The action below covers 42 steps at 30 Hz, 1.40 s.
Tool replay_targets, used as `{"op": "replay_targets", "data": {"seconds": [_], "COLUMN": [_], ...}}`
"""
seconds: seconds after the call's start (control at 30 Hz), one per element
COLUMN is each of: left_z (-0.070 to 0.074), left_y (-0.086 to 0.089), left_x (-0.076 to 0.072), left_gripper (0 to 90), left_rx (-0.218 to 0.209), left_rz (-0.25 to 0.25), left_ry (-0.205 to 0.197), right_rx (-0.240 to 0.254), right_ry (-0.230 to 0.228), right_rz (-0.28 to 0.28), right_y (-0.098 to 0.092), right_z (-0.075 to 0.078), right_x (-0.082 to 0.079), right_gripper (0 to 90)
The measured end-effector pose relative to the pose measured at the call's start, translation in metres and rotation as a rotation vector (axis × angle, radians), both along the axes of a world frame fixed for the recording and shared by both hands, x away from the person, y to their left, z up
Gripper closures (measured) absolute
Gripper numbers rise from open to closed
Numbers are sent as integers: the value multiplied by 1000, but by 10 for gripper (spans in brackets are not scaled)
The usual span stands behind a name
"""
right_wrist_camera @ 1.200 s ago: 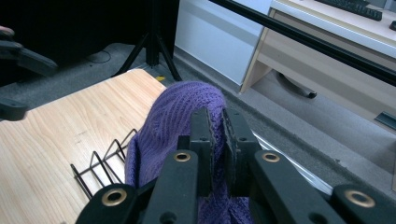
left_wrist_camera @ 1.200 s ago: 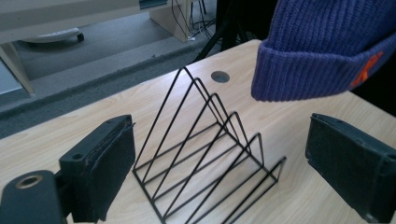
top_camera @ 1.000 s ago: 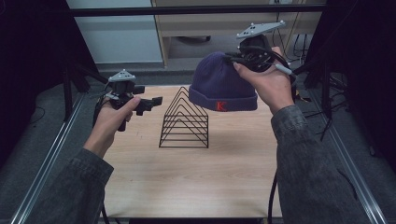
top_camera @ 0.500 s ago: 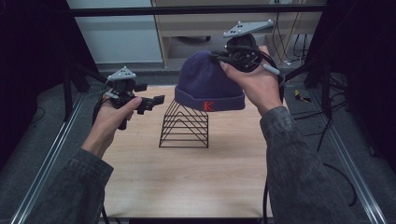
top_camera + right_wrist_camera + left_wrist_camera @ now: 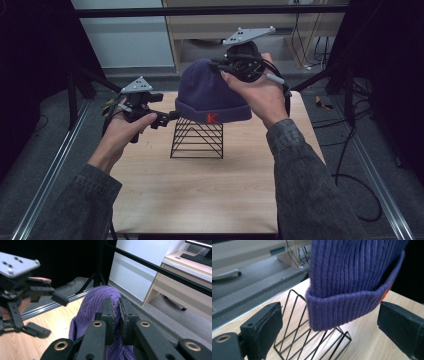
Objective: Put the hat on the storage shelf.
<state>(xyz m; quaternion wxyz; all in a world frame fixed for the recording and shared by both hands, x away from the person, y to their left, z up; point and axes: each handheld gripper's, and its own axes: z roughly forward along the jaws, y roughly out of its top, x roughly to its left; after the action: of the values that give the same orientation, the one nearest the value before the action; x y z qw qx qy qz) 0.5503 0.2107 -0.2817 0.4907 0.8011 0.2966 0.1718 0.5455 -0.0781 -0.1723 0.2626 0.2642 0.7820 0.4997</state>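
Observation:
A purple knit beanie (image 5: 210, 95) with a red letter on its cuff hangs over a black wire rack (image 5: 197, 138) on the wooden table (image 5: 200, 190). My right gripper (image 5: 227, 65) is shut on the beanie's crown (image 5: 100, 297) and holds it up. My left gripper (image 5: 172, 116) is open at the cuff's left edge; in the left gripper view the cuff (image 5: 342, 307) hangs between its wide-apart jaws, with the rack (image 5: 312, 340) below. The left gripper (image 5: 43, 315) is also visible in the right gripper view, at the left.
Metal rails (image 5: 55, 165) run along both table sides. A dark frame bar (image 5: 200, 10) crosses the back, with a wooden desk (image 5: 280, 30) and cables behind it. A cable (image 5: 350, 165) trails on the floor at right.
The right gripper has carried the beanie leftward until it hangs over the rack. The left gripper has shifted slightly right, so its jaws now stand around the cuff.

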Motion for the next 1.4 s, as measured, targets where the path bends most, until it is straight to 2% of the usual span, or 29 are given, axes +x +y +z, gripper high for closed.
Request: {"op": "replay_targets", "data": {"seconds": [0.23,0.27,0.3,0.37,0.4,0.43,0.47,0.5,0.57,0.6,0.63,0.7,0.73,0.77,0.8,0.87,0.97,1.1,1.4], "left_z": [-12,-14,-15,-15,-16,-17,-17,-18,-17,-18,-18,-19,-19,-19,-18,-16,-15,-14,-26], "left_y": [-1,-1,-1,-2,-6,-8,-8,-9,-9,-10,-11,-12,-12,-12,-13,-13,-10,-5,1], "left_x": [14,16,16,15,15,15,15,16,17,17,19,21,22,23,23,22,22,19,22], "left_gripper": [50,51,54,96,118,163,204,253,392,392,448,609,609,651,678,703,710,709,705], "left_rx": [17,12,-2,1,63,84,80,55,43,55,75,83,81,58,64,100,105,150,157], "left_rz": [2,-6,-12,-18,-28,-29,-28,-27,-26,-22,-16,-21,-16,-10,-7,22,39,68,103], "left_ry": [31,49,54,60,44,38,42,57,59,53,54,59,65,81,77,45,42,26,29], "right_rx": [16,12,13,14,14,21,20,16,13,7,4,-12,-12,-19,-22,-24,-21,-32,-46], "right_ry": [0,-1,-1,1,1,3,5,6,6,6,3,1,1,0,3,5,17,32,58], "right_rz": [25,31,31,36,38,41,44,46,49,49,48,39,39,35,27,15,6,1,1], "right_y": [11,13,14,16,16,17,18,19,20,21,21,21,21,20,19,16,12,14,22], "right_z": [1,0,0,-1,-2,-2,-3,-3,-2,-2,-1,-2,-2,-2,-4,-7,-10,-17,-32], "right_x": [1,1,1,2,2,2,2,2,2,2,2,3,3,5,6,9,13,18,27], "right_gripper": [834,834,834,833,834,834,833,833,833,832,832,832,832,831,831,829,828,826,824]}}
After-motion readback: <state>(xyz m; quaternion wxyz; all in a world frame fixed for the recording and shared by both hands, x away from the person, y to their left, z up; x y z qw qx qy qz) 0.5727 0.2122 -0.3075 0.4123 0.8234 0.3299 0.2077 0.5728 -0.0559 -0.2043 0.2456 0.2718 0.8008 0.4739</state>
